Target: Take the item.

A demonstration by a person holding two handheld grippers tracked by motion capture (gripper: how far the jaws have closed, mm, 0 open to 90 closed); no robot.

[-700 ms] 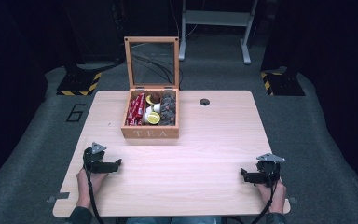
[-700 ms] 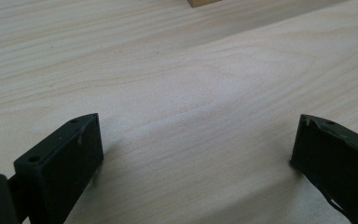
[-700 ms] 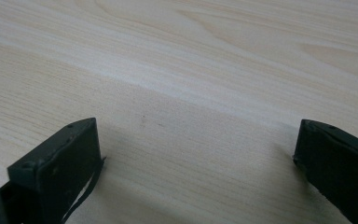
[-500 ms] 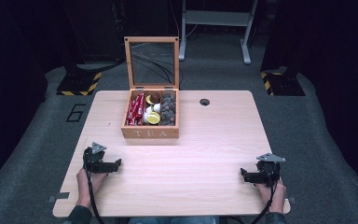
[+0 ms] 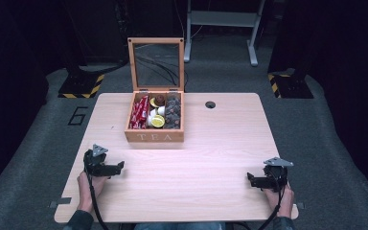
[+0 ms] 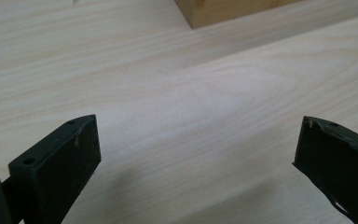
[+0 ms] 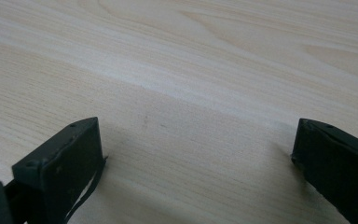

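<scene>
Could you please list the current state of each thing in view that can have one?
Tea box: open, upright on the table.
Lid: raised, standing up at the far edge of the box.
Box compartments: filled with red packets and capsules.
Left gripper: jaws wide apart, holding nothing, low over the table.
Right gripper: jaws wide apart, holding nothing, low over the table.
</scene>
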